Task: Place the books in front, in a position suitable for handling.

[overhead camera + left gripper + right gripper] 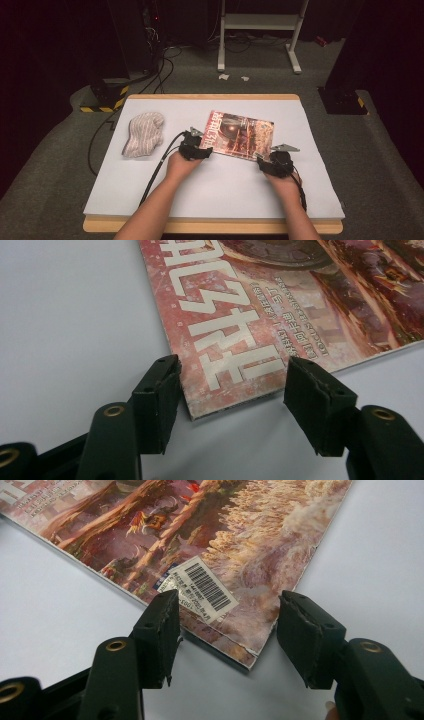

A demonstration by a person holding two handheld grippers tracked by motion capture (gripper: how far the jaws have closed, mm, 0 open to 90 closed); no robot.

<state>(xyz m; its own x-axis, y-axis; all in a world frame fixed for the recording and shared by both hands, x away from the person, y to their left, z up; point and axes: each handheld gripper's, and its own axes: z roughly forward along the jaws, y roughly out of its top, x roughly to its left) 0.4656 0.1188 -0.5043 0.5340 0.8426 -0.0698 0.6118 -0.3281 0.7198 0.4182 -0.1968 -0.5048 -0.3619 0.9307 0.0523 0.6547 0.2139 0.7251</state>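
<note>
A magazine (pixel 240 136) with a reddish cover lies flat on the white-covered table (pixel 215 190), slightly skewed. At its near left corner is my left gripper (pixel 204 148). In the left gripper view the open jaws (pixel 232 385) straddle that corner of the magazine (pixel 280 305), with the left pad beside the spine edge. My right gripper (pixel 261 158) sits at the near right corner. In the right gripper view its open jaws (pixel 227 625) flank the worn corner of the magazine (pixel 200 530), just below a barcode sticker (pixel 205 587). Neither pair of pads presses on the cover.
A striped grey cloth (pixel 144 134) lies bunched on the table's left side. Beyond the far edge stand a white metal frame (pixel 260 22), a black box with yellow-black striping (pixel 102 97) and floor cables (pixel 160 70). A black base (pixel 342 100) sits at the right.
</note>
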